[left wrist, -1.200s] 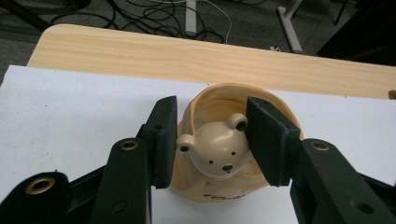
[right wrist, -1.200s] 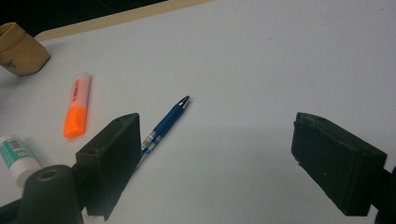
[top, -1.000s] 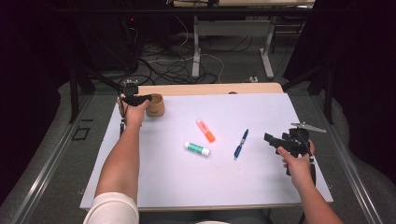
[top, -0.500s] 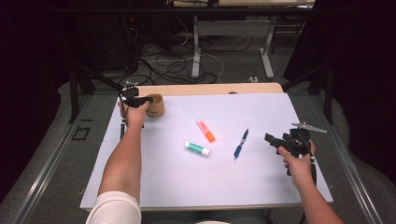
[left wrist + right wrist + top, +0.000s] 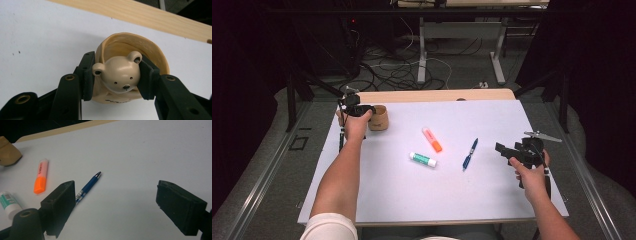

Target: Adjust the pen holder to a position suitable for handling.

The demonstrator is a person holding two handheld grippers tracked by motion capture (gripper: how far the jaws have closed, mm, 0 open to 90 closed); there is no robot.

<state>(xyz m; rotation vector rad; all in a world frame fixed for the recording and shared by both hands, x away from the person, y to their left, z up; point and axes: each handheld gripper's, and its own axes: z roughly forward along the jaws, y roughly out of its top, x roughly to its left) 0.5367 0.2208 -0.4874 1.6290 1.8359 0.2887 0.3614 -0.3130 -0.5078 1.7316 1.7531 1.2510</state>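
While gripped, tan bear-faced cup (image 5: 120, 75), round-eared, glossy.

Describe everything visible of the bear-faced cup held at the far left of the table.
The bear-faced cup is tan, looks like soft rubbery plastic, with an open round mouth and a moulded bear head on its wall: two small ears, dot eyes, dark nose. Dark lettering runs below the head, unreadable. It stands upright near the far left corner of the white table. The left tool has just been closing and its pads clamp the head's sides.

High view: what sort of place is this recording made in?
Probably a lab or workshop recording station: a white-topped table ringed by dark curtains, loose cables on the floor and bare desk legs behind.
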